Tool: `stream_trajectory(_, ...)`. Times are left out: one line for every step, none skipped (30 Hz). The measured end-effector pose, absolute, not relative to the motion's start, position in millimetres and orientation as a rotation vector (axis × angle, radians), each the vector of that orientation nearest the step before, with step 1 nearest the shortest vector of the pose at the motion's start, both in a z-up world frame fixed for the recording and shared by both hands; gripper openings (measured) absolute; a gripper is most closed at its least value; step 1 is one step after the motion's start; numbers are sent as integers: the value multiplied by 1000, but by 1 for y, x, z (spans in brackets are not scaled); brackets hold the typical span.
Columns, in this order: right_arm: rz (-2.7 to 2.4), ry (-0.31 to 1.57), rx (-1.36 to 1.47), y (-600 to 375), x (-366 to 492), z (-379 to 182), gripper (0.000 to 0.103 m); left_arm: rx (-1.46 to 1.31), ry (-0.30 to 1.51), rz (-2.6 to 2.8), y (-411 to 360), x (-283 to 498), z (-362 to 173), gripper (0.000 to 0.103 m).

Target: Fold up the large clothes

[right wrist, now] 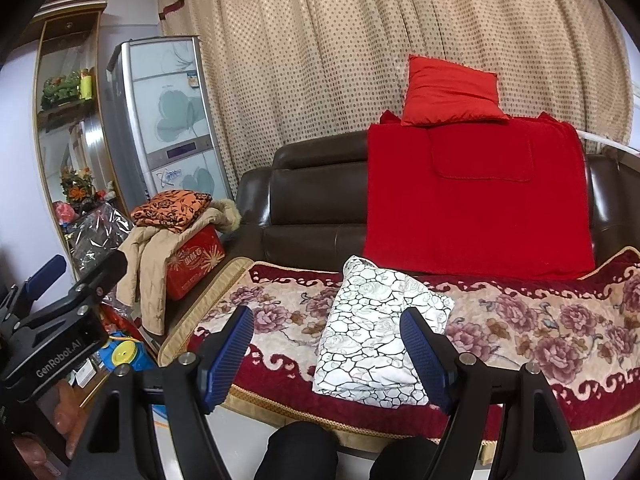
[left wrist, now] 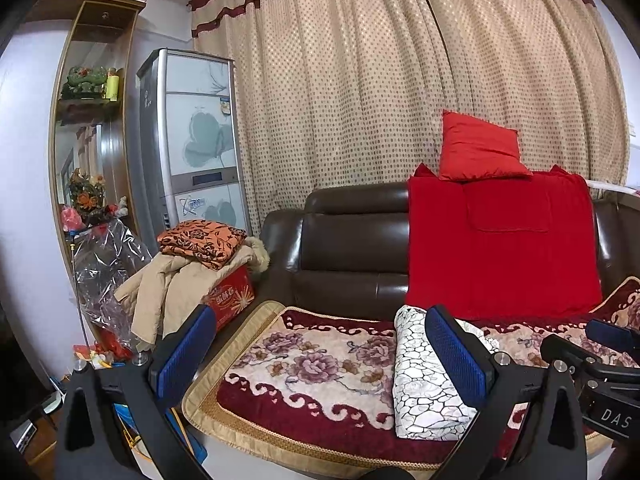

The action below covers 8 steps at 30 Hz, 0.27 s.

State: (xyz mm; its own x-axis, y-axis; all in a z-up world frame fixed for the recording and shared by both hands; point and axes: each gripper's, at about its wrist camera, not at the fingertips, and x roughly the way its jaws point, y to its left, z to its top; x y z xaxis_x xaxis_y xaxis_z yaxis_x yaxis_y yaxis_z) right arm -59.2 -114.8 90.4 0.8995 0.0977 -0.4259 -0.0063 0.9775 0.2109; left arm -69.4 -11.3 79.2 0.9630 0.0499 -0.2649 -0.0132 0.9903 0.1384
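A folded white garment with a black crackle and rose print (right wrist: 372, 328) lies on the floral seat cover (right wrist: 540, 320) of the sofa, near its front edge. My right gripper (right wrist: 332, 348) hovers in front of it, open, blue pads wide apart with nothing between them. In the left wrist view the same garment (left wrist: 424, 384) sits behind the right pad of my left gripper (left wrist: 320, 356), which is also open and holds nothing. The left gripper's body (right wrist: 52, 336) shows at the left edge of the right wrist view, and the right gripper's tip (left wrist: 608, 336) shows at the far right of the left wrist view.
A red blanket (right wrist: 476, 200) hangs over the brown leather sofa back (right wrist: 316, 184), a red cushion (right wrist: 452, 92) on top. Left of the sofa stand a red box (right wrist: 196, 264) with a beige coat (right wrist: 148, 264) and orange cloth (right wrist: 172, 208), plastic wrap, a tall air conditioner (right wrist: 164, 116). Knees (right wrist: 296, 452) show below.
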Motion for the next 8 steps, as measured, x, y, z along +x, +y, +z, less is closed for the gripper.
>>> stream_trajectory(52, 453, 207, -116, -56, 90, 79, 137, 275, 29, -12, -66, 79, 103)
stream_trajectory(51, 457, 208, -117, -52, 89, 79, 139, 278, 29, -14, -62, 78, 103)
stream_trajectory(52, 463, 212, -118, -46, 88, 79, 141, 282, 29, -15, -57, 77, 103)
stream_trajectory(53, 468, 214, -119, -42, 87, 79, 142, 286, 27, -17, -53, 76, 103)
stream_trajectory(52, 471, 216, -120, -37, 86, 79, 147, 291, 14, -19, -47, 73, 103)
stream_trajectory(50, 480, 218, -122, -29, 83, 79, 153, 295, 5, -21, -41, 72, 103)
stream_trajectory(50, 488, 220, -124, -22, 80, 79, 157, 306, -6, -25, -32, 68, 103)
stream_trajectory(47, 496, 224, -127, -15, 77, 79, 155, 315, -11, -27, -25, 65, 103)
